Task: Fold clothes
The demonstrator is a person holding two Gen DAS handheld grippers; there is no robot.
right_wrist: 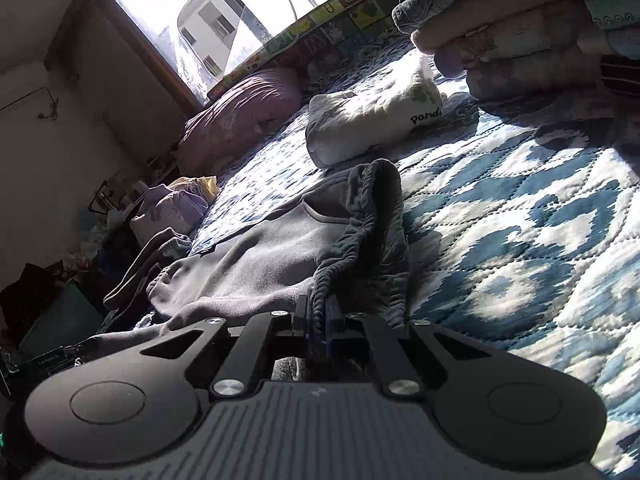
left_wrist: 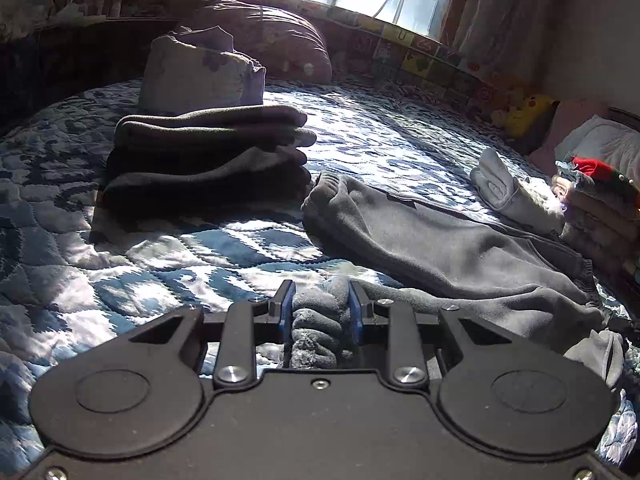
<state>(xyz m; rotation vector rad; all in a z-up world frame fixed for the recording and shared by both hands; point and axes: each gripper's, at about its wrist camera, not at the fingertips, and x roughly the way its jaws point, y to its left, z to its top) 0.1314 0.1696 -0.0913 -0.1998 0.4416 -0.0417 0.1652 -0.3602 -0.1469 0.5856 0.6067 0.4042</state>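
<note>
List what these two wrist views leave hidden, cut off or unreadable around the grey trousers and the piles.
- grey trousers: near cuff end, left wrist view, is bunched in the left gripper.
- Waistband, right wrist view: pinch point hidden in the right gripper.
- clothes pile: cut off by the top and right edges, right wrist view.
- white folded garment: its print runs out of sight round the fold.
</note>
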